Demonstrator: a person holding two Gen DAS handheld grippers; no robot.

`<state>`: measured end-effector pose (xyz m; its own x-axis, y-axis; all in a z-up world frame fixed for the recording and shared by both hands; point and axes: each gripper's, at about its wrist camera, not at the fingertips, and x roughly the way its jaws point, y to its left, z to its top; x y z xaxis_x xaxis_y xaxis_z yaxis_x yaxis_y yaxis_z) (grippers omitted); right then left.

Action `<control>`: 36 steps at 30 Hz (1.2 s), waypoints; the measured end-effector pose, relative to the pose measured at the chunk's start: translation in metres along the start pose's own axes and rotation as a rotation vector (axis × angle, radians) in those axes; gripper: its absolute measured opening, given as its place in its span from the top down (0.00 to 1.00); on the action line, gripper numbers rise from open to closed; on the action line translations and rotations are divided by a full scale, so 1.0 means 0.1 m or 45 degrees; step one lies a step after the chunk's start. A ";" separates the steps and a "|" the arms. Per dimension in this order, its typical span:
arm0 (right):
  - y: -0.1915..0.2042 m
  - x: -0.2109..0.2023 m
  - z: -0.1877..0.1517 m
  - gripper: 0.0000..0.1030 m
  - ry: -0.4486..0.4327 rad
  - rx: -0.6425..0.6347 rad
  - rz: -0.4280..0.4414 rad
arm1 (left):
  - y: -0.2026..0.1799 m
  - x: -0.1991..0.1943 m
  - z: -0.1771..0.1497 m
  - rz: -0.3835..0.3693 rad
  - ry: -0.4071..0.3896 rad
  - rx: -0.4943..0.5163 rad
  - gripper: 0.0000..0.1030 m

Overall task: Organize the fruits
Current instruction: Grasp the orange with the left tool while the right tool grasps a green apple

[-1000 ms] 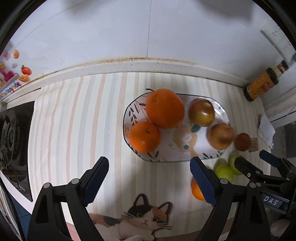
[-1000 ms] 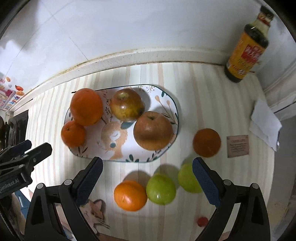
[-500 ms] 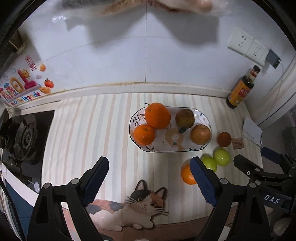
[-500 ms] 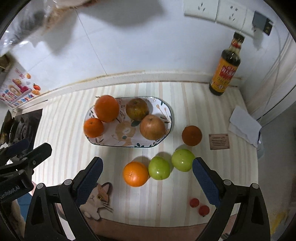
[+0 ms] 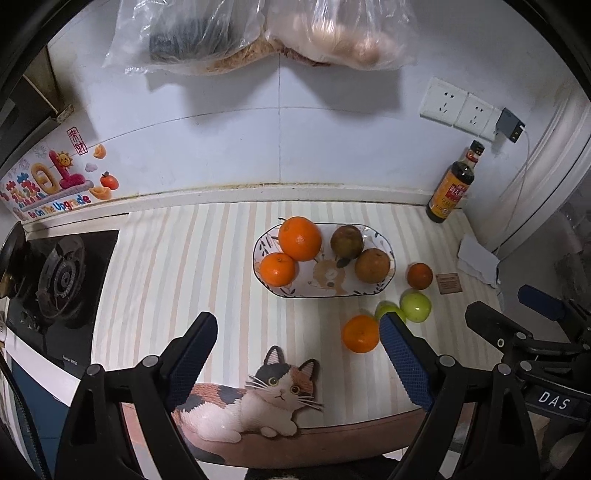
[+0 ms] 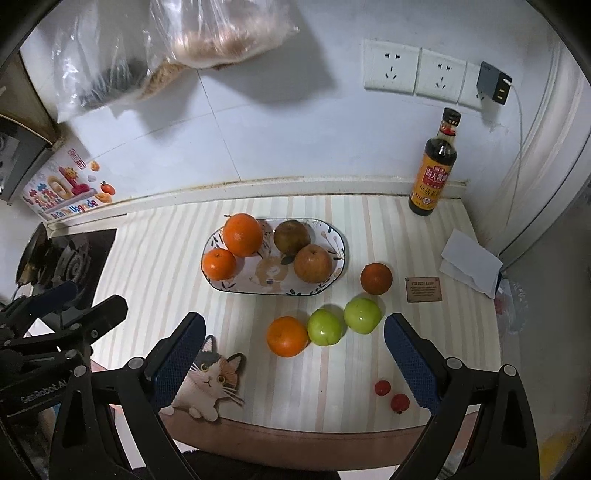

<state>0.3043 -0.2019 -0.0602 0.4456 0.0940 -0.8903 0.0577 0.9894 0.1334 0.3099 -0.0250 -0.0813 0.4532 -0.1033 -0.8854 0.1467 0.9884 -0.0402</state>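
Observation:
An oval patterned plate point(image 6: 341, 243) point(image 5: 264, 243) on the striped counter holds a large orange point(image 6: 242, 235), a small orange point(image 6: 218, 263) and two brownish apples point(image 6: 291, 236) point(image 6: 313, 263). In front of it lie a loose orange point(image 6: 287, 336) point(image 5: 360, 333), two green apples point(image 6: 324, 326) point(image 6: 362, 315) and a dark orange point(image 6: 376, 278). My left gripper point(image 5: 297, 350) is open and empty, well back from the plate. My right gripper point(image 6: 293, 352) is open and empty above the loose fruit's near side.
A sauce bottle point(image 6: 434, 166) stands at the back right by the wall. Folded paper point(image 6: 471, 262) and a small card point(image 6: 423, 289) lie right. Two small red fruits point(image 6: 391, 395) sit near the front edge. A gas stove point(image 5: 59, 280) is left. Plastic bags point(image 5: 258, 33) hang above.
Both grippers have pulled back and up from the plate, so the fruit looks smaller and the wall, sockets and hanging bags have come into view. The fruit has not moved.

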 end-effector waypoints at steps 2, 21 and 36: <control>-0.01 -0.05 -0.01 0.03 -0.017 0.001 -0.003 | -0.01 -0.03 -0.01 -0.006 -0.007 -0.004 0.13; -1.20 1.00 -0.21 0.18 0.174 0.390 0.114 | -0.62 1.58 -0.16 -0.006 0.319 0.134 0.01; -1.65 1.97 -0.64 0.36 0.434 0.567 0.176 | -1.12 2.69 -0.48 -0.198 0.643 0.325 0.15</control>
<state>0.3259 -0.3400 -0.2857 0.1667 0.3228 -0.9317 0.4231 0.8300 0.3633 0.3734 -0.1583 -0.3369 -0.0563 -0.1172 -0.9915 0.4138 0.9010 -0.1300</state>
